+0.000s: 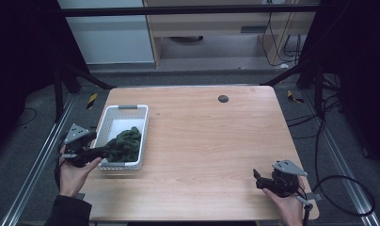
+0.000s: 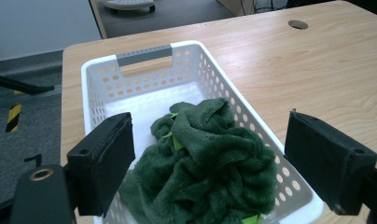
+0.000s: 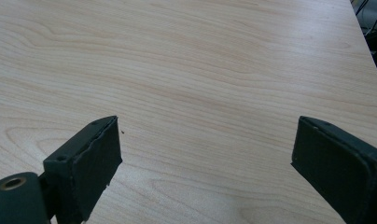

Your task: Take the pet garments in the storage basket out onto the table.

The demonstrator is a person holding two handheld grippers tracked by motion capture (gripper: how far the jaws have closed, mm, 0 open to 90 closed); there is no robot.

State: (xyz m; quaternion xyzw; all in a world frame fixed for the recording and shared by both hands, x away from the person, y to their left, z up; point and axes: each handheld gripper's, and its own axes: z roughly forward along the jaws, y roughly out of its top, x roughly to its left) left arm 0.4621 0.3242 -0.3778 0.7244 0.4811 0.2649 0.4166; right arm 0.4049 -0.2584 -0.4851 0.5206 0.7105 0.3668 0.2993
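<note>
**Green cloth in basket, both claws open**

A pale wood-grain table (image 1: 202,141) was noted, with a dark round hole (image 1: 223,98) near its far edge and grey floor around it. A crumpled dark green fleece cloth (image 2: 210,163) lay in the near end of the white perforated plastic basket (image 2: 144,55). The left gripper (image 2: 210,158) was held wide open astride the cloth. The right gripper (image 3: 205,154) was spread open over bare tabletop.

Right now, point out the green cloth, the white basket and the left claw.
green cloth (image 2: 210,158), left gripper view, on the middle of the crumpled plush heap.
white basket (image 2: 144,55), left gripper view, on the grey handle of its far rim.
left claw (image 1: 103,151), high view, midway between its tips, at the cloth.
</note>
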